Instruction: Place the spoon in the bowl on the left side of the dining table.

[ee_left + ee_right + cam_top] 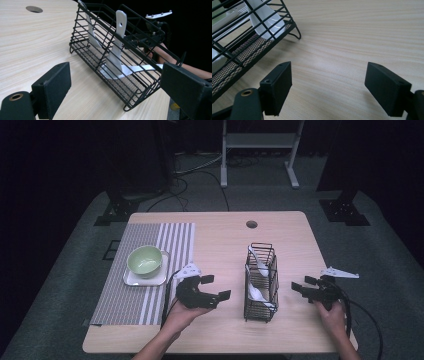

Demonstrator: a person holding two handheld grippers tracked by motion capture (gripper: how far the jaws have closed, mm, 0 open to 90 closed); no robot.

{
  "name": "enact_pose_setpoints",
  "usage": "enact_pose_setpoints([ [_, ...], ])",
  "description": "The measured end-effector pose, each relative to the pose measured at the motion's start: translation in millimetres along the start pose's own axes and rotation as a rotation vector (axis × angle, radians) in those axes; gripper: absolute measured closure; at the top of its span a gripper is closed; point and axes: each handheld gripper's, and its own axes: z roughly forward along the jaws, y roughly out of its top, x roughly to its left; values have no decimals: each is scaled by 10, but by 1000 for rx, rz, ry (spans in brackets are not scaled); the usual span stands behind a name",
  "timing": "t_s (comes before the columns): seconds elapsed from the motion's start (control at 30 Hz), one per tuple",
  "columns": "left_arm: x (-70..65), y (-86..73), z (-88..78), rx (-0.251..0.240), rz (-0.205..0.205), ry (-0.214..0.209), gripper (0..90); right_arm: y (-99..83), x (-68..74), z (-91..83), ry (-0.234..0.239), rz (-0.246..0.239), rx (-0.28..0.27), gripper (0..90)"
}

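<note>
A black wire basket (274,276) stands right of the table's middle, with white spoons (260,265) leaning inside it. My left gripper (216,287) is open just left of the basket with nothing between its jaws. In the left gripper view the basket (82,47) lies ahead of the open gripper (117,87), and two spoons (117,50) stand in it. On the basket's right, my right gripper (303,284) is open and holds nothing. The right gripper view has the open gripper (332,85) over bare wood, with the basket (249,42) and a spoon (265,20) at the upper left.
A green bowl (145,259) sits on a white square plate (131,279) on a grey striped placemat (125,300) at the left. A round cable hole (251,224) is near the table's far edge. The right gripper (147,37) shows beyond the basket.
</note>
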Motion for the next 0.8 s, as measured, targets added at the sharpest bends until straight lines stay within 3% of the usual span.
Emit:
enact_pose_setpoints([
  [0.8, -137, 136, 175, -4, 28, -30, 92, 1, 2, 2, 1, -1, 2, 208],
])
